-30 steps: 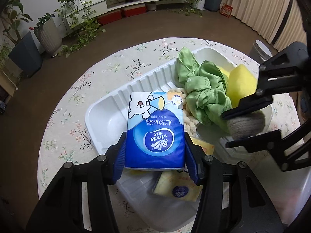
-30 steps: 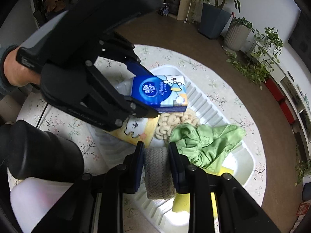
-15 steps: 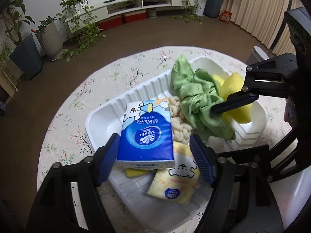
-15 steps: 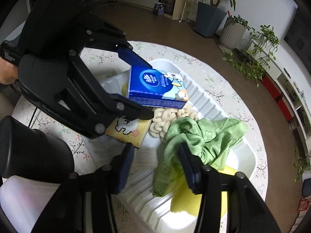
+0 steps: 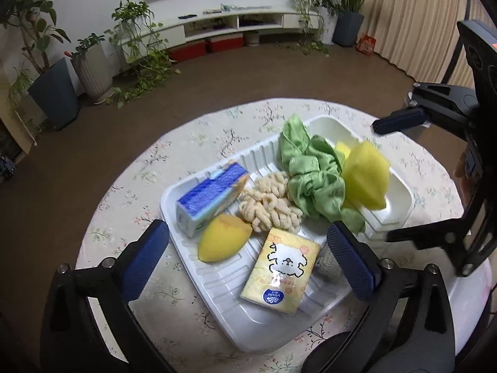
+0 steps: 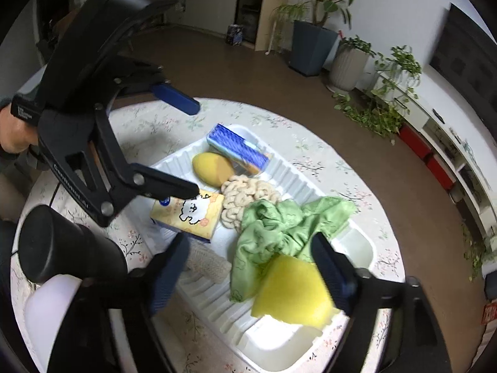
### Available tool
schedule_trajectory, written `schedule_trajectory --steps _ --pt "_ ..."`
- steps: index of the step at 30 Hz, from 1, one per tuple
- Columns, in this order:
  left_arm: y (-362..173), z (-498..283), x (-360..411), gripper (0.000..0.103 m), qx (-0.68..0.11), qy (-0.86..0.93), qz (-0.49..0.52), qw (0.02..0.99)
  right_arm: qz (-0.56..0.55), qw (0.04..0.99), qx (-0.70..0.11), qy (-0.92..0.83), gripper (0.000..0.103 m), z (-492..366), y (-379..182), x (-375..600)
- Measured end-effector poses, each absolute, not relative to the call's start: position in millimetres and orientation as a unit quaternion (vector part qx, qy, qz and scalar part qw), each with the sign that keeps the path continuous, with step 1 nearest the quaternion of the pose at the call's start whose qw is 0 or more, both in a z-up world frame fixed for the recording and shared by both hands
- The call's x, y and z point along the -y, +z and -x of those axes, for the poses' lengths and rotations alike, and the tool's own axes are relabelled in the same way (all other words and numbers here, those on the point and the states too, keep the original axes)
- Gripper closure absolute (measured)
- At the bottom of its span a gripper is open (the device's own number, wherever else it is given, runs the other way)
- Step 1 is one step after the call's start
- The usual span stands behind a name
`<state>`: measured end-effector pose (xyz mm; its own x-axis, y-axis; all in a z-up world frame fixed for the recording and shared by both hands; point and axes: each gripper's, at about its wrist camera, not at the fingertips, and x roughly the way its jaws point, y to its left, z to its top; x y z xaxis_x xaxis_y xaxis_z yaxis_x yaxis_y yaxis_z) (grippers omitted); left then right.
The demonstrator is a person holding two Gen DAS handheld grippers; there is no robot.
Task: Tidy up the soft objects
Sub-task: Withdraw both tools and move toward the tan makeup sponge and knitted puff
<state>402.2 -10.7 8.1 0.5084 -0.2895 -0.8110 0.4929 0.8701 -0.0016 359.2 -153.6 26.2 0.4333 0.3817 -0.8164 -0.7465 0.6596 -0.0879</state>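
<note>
A white ridged tray [image 5: 217,283] [image 6: 279,171] on the round table holds the soft things: a blue tissue pack [image 5: 209,197] [image 6: 237,149] on its edge, a yellow-orange sponge [image 5: 223,241] [image 6: 211,164], a cream chenille pad [image 5: 270,205] [image 6: 245,195], a green cloth [image 5: 316,180] [image 6: 273,230], a yellow sponge [image 5: 366,180] [image 6: 292,292], a yellow tissue pack [image 5: 281,273] [image 6: 189,214] and a grey knitted roll [image 5: 326,262] [image 6: 206,264]. My left gripper [image 5: 248,259] is open and empty above the tray's near side. My right gripper [image 6: 251,273] is open and empty above the tray.
The table carries a floral cloth [image 5: 198,136]. A white container [image 6: 59,320] stands beside the tray near the right gripper [image 5: 462,320]. Potted plants [image 5: 52,87] and a low white TV shelf [image 5: 217,28] stand on the brown floor beyond.
My left gripper opened, dropped the blue tissue pack into the tray and drew back upward. My right gripper opened, left the grey knitted roll in the tray and also rose.
</note>
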Motion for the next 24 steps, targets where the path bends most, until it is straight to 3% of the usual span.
schedule_trajectory --steps 1,13,24 --pt "9.5 -401.4 10.1 0.000 -0.439 -0.227 -0.115 0.861 0.217 0.820 -0.404 0.342 0.000 -360.2 28.4 158.6" --pt "31.8 -368.1 -8.1 0.000 -0.417 -0.221 -0.093 0.877 0.146 0.865 -0.389 0.281 0.000 -354.4 52.5 228.0" --pt "55.3 -243.4 -69.5 0.000 -0.372 -0.174 -0.040 0.911 0.077 0.915 -0.337 0.208 0.000 -249.0 79.1 295.3"
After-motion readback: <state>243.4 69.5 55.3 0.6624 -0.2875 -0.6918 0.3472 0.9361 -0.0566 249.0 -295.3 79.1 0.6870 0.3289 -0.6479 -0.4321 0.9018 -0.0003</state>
